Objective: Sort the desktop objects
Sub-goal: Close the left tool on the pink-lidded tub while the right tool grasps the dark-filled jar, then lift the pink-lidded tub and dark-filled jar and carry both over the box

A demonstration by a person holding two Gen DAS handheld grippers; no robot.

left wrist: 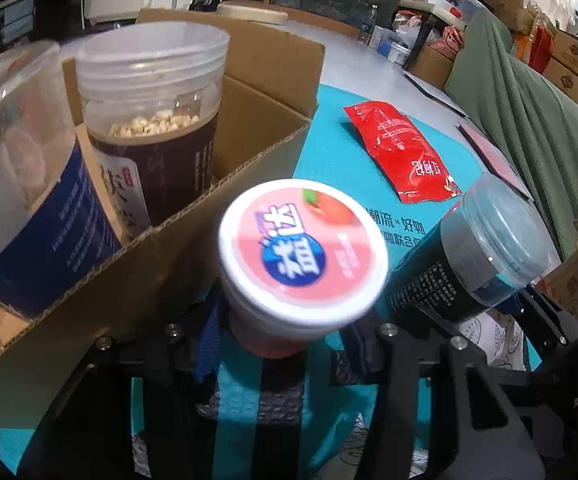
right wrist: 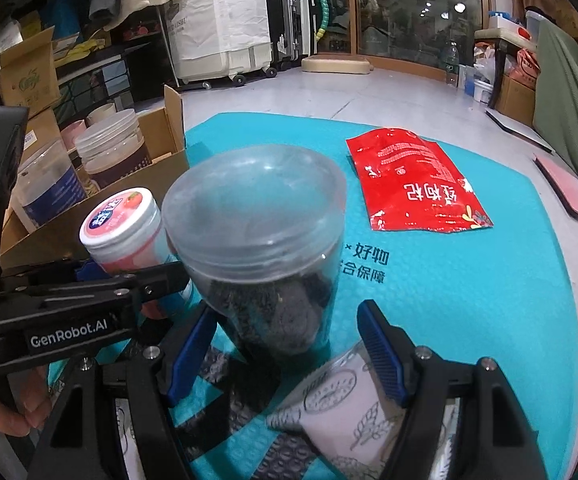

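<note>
— What has the left gripper (left wrist: pixel 289 332) got?

— A small pink tub (left wrist: pixel 303 252) with a white lid; the lid label shows a peach and a blue roundel with white characters. The jaws are closed narrow on its body, and it tilts toward the cardboard box (left wrist: pixel 193 240) just beside it.

— And the right gripper (right wrist: pixel 285 344)?

— It holds a clear plastic jar (right wrist: pixel 261 240) with a clear screw lid, packed with something dark, almost black. The blue pads (right wrist: pixel 187 344) sit either side of its lower part, half open and pressing on it as far as I can tell.

— What's already in the box?

— Two open clear jars standing upright: one with a dark label (left wrist: pixel 153 128) and pale kernels inside, one with a blue label (left wrist: pixel 21 184) nearer the corner.

— Anything left out?

— A flat red packet (right wrist: pixel 413 180) with white lettering lies on the teal mat (right wrist: pixel 489 300), well apart from both jars. A white pouch (right wrist: pixel 353 408) printed with line drawings lies under the right gripper.
</note>
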